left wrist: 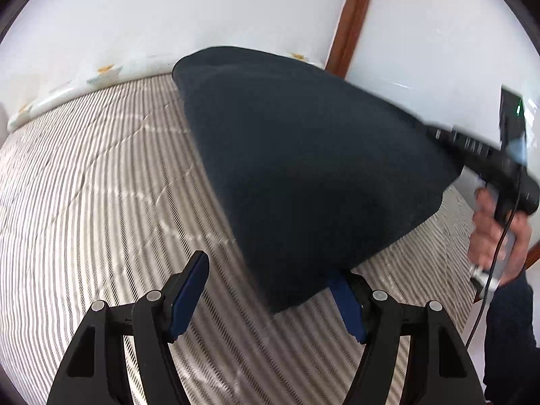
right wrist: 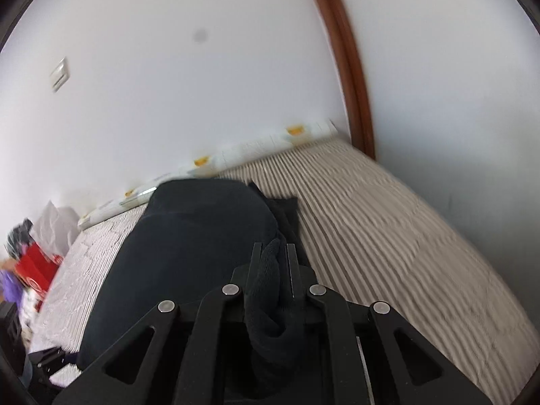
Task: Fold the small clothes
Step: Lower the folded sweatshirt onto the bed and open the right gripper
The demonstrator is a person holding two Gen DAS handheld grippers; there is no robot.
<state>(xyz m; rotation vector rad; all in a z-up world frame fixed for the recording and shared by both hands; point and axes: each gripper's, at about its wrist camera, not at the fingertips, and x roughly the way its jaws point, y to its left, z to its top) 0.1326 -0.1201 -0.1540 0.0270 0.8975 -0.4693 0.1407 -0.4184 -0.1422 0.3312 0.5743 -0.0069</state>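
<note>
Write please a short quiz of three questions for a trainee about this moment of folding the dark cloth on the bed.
1. True or false: the left gripper is shut on the dark cloth.
2. What does the right gripper hold?
3. The striped bedcover lies: A) on the cloth, B) under the cloth.

Key: 1 false, its jaws stand open; 2 a bunch of the dark cloth; 3 B.

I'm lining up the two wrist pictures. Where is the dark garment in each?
Left wrist: the dark garment fills the centre, hanging above the striped bedcover, its lower corner by the open left tongs.
Right wrist: it sits lower centre-left, a bunched edge clamped in the right tongs.
Shared landmark: the brown wooden trim on the white wall.
</note>
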